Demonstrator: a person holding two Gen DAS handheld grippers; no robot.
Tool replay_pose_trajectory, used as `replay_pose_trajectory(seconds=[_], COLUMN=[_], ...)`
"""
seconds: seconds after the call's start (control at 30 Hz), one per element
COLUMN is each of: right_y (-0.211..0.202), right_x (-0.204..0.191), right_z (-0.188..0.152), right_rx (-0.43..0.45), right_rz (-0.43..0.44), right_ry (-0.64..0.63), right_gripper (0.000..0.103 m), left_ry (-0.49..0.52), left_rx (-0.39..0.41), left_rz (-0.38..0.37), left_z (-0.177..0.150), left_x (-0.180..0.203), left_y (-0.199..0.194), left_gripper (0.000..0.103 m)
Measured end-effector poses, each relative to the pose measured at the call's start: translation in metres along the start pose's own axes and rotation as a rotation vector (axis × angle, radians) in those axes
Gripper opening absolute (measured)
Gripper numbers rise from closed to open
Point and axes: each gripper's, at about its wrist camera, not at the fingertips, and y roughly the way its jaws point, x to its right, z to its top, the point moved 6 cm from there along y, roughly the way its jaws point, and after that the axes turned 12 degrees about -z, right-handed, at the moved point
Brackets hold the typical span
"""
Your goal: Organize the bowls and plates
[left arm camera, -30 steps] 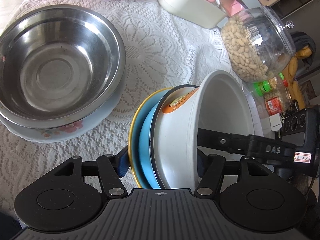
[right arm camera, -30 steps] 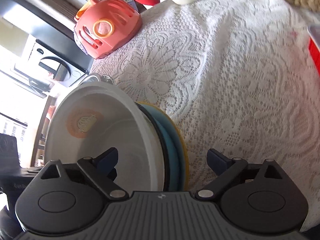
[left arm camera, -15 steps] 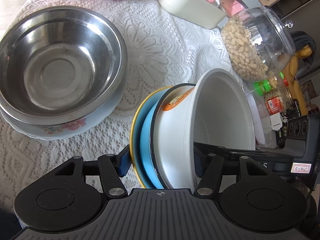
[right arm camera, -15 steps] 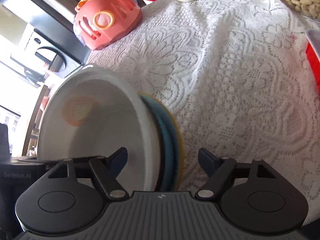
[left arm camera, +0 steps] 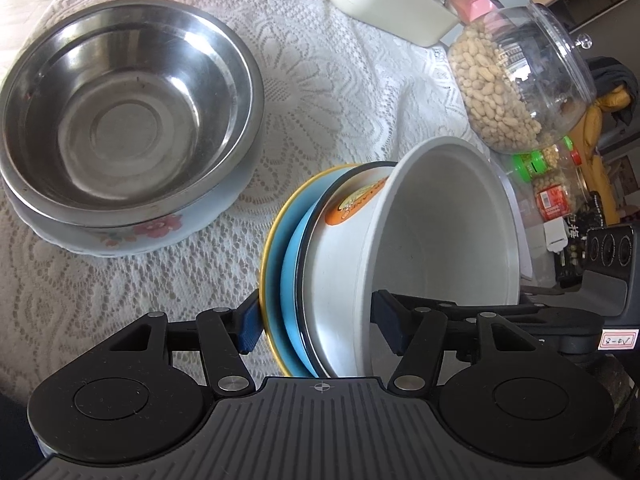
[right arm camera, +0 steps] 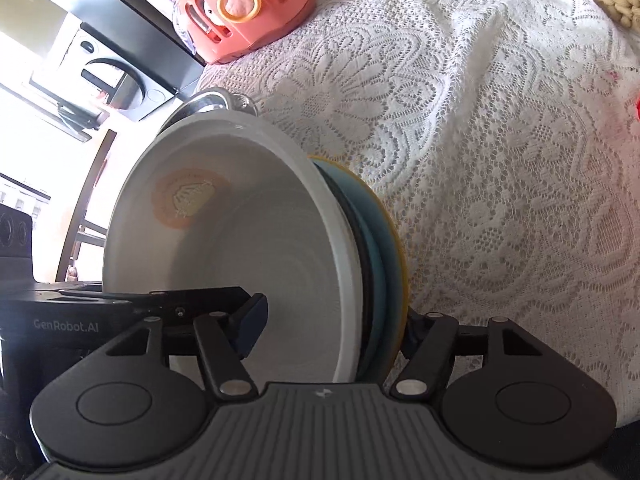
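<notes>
A white bowl (left arm camera: 444, 224) with an orange logo is nested on a blue plate (left arm camera: 290, 264) with a yellow rim, both held on edge above the lace cloth. My left gripper (left arm camera: 316, 320) is shut on this stack, one finger behind the plate, one inside the bowl. My right gripper (right arm camera: 334, 322) is shut on the same stack (right arm camera: 256, 240) from the other side. A steel bowl (left arm camera: 120, 108) sits in a floral plate (left arm camera: 160, 232) at the left.
A jar of peanuts (left arm camera: 516, 76), small jars (left arm camera: 544, 168) and a cream container (left arm camera: 384, 4) stand at the right and back. A pink plastic item (right arm camera: 244, 8) sits at the far edge. The lace tablecloth (right arm camera: 500, 160) covers the table.
My right gripper has closed its fingers onto the bowl and plate stack. The stack has tilted slightly and both views have drawn a little closer to it.
</notes>
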Motion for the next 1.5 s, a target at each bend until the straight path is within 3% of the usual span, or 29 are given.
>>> replay_pose_trajectory(seconds=[0.3,0.7,1.5], right_y=[0.007,0.006,0.007], right_x=[0.010,0.011,0.009], right_z=[0.004,0.002,0.003], right_rx=[-0.009,0.003,-0.039], right_rz=[0.020,0.013,0.003], right_ry=[0.049,0.042,0.071], right_gripper=[0.066,0.060,0.060], left_ry=[0.042,-0.001,-0.036], left_rx=[-0.018,-0.010,-0.005], left_rz=[0.032,0.029,0.024], left_z=[0.002,0.005,0.004], left_x=[0.007,0.003,0.001], left_y=[0.009,0.015,0.010], left_gripper=[0.064,0.063,0.062])
